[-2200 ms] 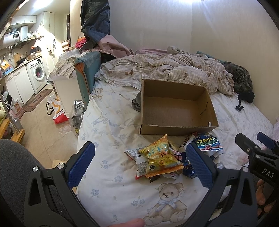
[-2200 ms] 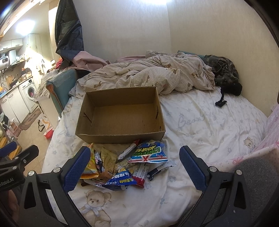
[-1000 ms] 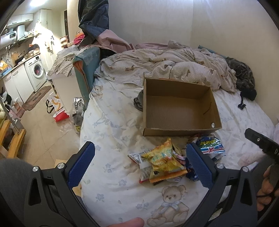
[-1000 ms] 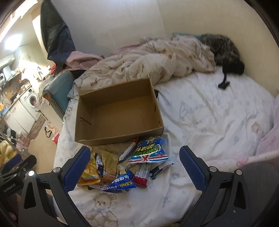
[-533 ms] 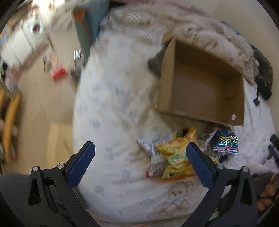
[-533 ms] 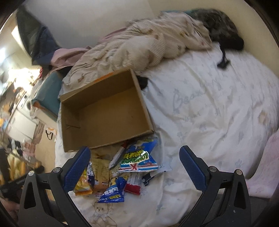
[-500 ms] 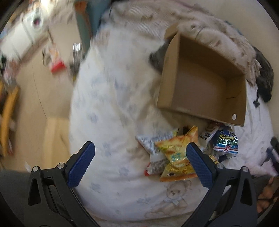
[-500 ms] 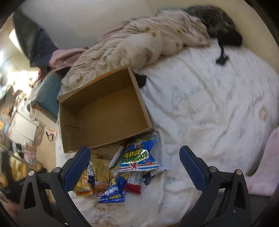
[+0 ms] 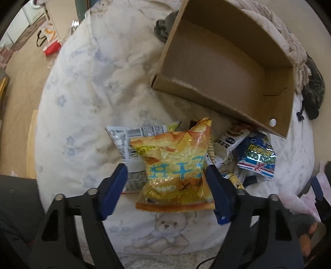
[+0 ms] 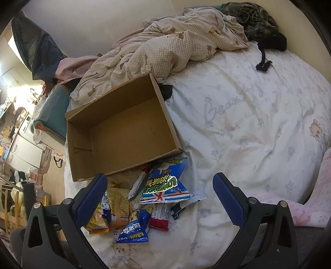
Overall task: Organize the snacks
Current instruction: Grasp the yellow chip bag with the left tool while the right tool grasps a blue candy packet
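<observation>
A pile of snack packets lies on the bed in front of an empty cardboard box point(image 9: 217, 62) point(image 10: 128, 128). My left gripper point(image 9: 165, 168) points steeply down with the yellow chip bag point(image 9: 175, 165) between its closing jaws. The right pad touches the bag's edge; the left pad stands clear of it, over a silver packet point(image 9: 128, 140). My right gripper point(image 10: 160, 178) hovers open above the pile, over the blue flag-print bag point(image 10: 165, 184) point(image 9: 258, 159), a red packet point(image 10: 160, 217) and a small blue packet point(image 10: 134, 229). Its left finger partly hides the yellow chip bag point(image 10: 97, 221).
The white bear-print sheet point(image 10: 248, 115) stretches to the right of the box. A crumpled checked duvet point(image 10: 165, 47) and dark clothing point(image 10: 258, 18) lie behind it. A pink pillow point(image 10: 310, 196) is at the right. The bed's left edge drops to the floor point(image 9: 20, 82).
My left gripper has dropped and tipped down onto the yellow chip bag, and its jaws have narrowed around it. The right gripper has tilted down a little and stays wide.
</observation>
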Available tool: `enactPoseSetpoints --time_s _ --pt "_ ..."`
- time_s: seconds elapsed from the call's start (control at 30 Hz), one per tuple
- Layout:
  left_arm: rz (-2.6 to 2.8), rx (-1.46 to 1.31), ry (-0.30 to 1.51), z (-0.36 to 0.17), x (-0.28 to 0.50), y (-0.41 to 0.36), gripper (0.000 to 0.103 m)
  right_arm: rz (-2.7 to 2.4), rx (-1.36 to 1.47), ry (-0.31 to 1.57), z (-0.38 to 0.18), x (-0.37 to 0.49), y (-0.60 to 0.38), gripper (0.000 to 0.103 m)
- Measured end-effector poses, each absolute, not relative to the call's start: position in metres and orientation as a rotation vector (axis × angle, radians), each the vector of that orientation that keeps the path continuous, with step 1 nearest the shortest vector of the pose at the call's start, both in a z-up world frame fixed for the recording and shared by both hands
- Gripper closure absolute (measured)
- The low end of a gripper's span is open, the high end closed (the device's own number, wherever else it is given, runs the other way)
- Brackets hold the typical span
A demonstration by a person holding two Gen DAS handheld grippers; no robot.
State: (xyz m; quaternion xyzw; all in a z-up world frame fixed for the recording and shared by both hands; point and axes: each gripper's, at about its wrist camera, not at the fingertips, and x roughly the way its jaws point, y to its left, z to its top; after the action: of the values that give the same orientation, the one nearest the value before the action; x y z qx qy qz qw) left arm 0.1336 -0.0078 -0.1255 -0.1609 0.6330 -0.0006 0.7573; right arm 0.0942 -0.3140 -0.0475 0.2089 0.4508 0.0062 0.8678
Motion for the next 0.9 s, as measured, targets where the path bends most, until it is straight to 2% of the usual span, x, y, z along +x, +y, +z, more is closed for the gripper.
enactPoseSetpoints --time_s 0.07,0.27,0.47,0.67,0.77,0.83,0.9 --pt "-0.001 -0.366 1.398 -0.135 0.135 -0.009 0.043 0.014 0.425 0.936 -0.046 0.093 -0.313 0.0" --pt "-0.041 -0.331 1.371 -0.124 0.132 -0.015 0.061 0.015 0.423 0.93 -0.047 0.092 -0.313 0.0" --pt "-0.07 -0.272 1.326 -0.083 0.123 -0.002 0.064 0.093 0.467 1.002 -0.057 0.095 -0.308 0.0" --pt "-0.096 -0.215 1.296 -0.066 0.119 0.012 0.068 0.209 0.519 1.259 -0.101 0.101 -0.277 0.0" --pt "-0.108 -0.203 1.279 -0.07 0.118 0.018 0.069 0.235 0.531 1.391 -0.131 0.1 -0.255 0.009" --pt "-0.114 -0.217 1.278 -0.077 0.117 0.019 0.069 0.232 0.533 1.438 -0.145 0.098 -0.246 0.02" --pt "-0.108 -0.244 1.283 -0.083 0.115 0.021 0.069 0.17 0.525 1.47 -0.158 0.095 -0.242 0.021"
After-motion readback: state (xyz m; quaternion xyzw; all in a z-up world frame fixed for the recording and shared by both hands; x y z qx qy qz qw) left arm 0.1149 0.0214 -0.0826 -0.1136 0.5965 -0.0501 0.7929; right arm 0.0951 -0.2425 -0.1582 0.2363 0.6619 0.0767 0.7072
